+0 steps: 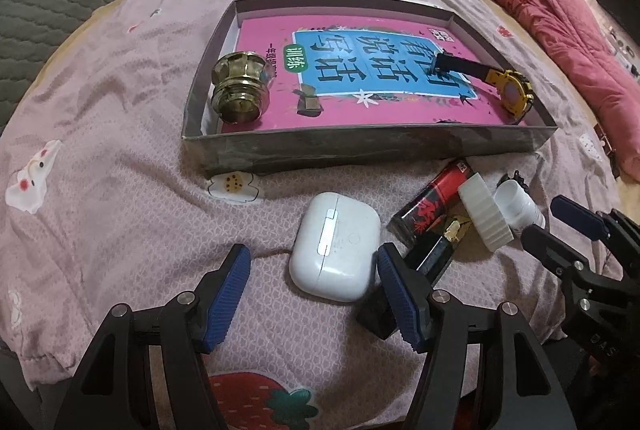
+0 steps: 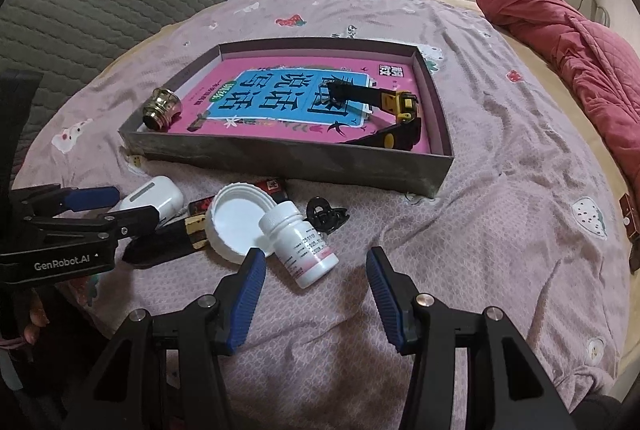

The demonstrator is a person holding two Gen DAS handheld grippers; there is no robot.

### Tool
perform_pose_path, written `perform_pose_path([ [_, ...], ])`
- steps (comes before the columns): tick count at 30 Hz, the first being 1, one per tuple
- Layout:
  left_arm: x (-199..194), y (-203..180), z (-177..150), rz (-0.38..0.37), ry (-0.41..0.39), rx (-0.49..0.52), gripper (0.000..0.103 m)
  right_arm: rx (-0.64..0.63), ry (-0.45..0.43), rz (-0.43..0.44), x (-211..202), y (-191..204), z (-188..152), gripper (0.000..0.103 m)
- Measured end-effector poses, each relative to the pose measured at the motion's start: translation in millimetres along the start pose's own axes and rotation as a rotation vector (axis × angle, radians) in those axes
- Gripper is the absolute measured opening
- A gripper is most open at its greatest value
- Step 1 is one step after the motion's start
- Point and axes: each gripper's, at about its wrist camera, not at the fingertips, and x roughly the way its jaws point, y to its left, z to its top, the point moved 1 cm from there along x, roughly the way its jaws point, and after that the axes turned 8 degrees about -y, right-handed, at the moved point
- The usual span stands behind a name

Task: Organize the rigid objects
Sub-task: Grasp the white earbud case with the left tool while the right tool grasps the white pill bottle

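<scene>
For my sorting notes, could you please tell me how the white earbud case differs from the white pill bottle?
The earbud case is a plain, rounded, closed pebble; the pill bottle is a printed cylinder lying on its side. The case lies ahead of the open left claw, the bottle ahead of the open right claw. Both are white, on the bedspread, outside the box.

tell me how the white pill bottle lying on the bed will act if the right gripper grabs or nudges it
The pill bottle lies on its side and is round, so a nudge would probably roll it. Its smooth plastic may slip between the pads. It looks small and likely light, and the soft bedspread may give under it.
</scene>
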Motion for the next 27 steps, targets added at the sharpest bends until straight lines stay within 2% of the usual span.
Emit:
perform_pose_path([
  [23,16.6,-3.0,2.1,0.003,0.021,0.032,0.068,0.006,0.014,0.025,18.3,-0.5,2.3,0.052],
  [26,17.0,-3.1,1.9,0.004,0.013,0.039,0.067,0.005,0.010,0.034,19.1,0.2,3.1,0.047],
  [27,17.3,-3.4,2.1,0.006,0.011,0.040,0.067,0.005,0.010,0.041,19.3,0.6,3.2,0.041],
])
